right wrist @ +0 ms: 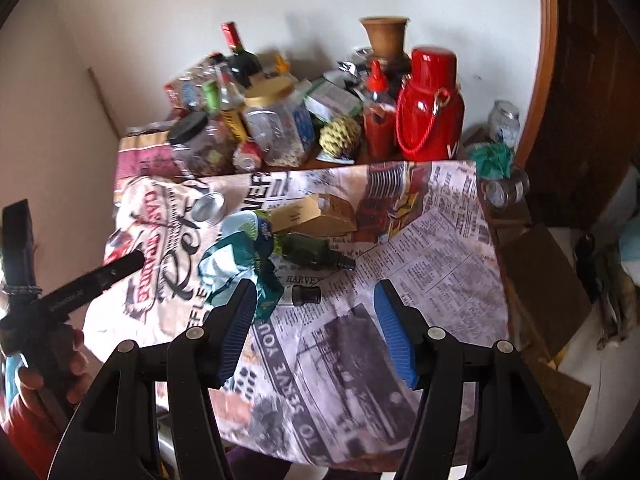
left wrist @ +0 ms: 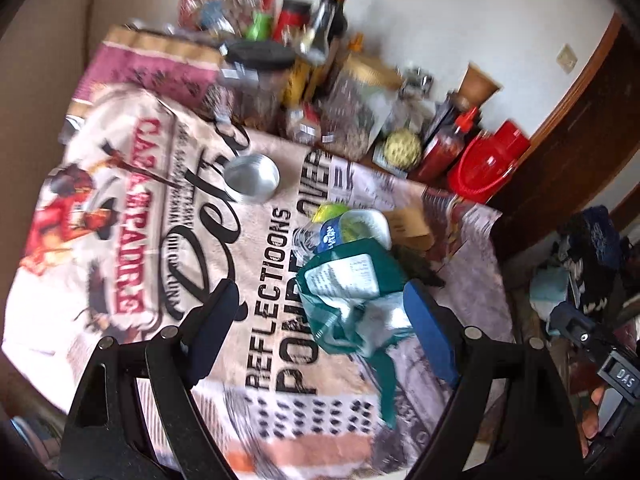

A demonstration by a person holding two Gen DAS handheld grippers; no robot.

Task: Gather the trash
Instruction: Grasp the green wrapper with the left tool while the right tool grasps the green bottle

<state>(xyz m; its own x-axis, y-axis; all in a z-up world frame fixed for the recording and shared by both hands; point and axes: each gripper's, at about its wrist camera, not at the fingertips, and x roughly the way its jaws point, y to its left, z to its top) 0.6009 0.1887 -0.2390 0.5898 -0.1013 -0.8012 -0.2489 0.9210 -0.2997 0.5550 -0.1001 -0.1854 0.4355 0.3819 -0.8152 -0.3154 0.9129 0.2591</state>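
Note:
A crumpled green and white wrapper (left wrist: 352, 292) lies on the printed tablecloth (left wrist: 132, 240), with a crushed clear plastic bottle (left wrist: 320, 236) and a white tray (left wrist: 372, 224) just beyond it. My left gripper (left wrist: 320, 312) is open, and the wrapper sits between its fingers, close to the right one. In the right wrist view the wrapper (right wrist: 236, 264) lies left of a dark green bottle (right wrist: 316, 250), a small black-capped tube (right wrist: 304, 295) and a tan box (right wrist: 316, 214). My right gripper (right wrist: 316, 316) is open and empty above the cloth (right wrist: 420, 248).
A silver tin (left wrist: 252, 178) sits on the cloth. The back of the table is crowded with jars, a wine bottle (right wrist: 240, 58), a red flask (right wrist: 430, 108), a sauce bottle (right wrist: 378, 114) and a clay pot (right wrist: 386, 38). A dark wooden door frame (right wrist: 548, 80) stands right.

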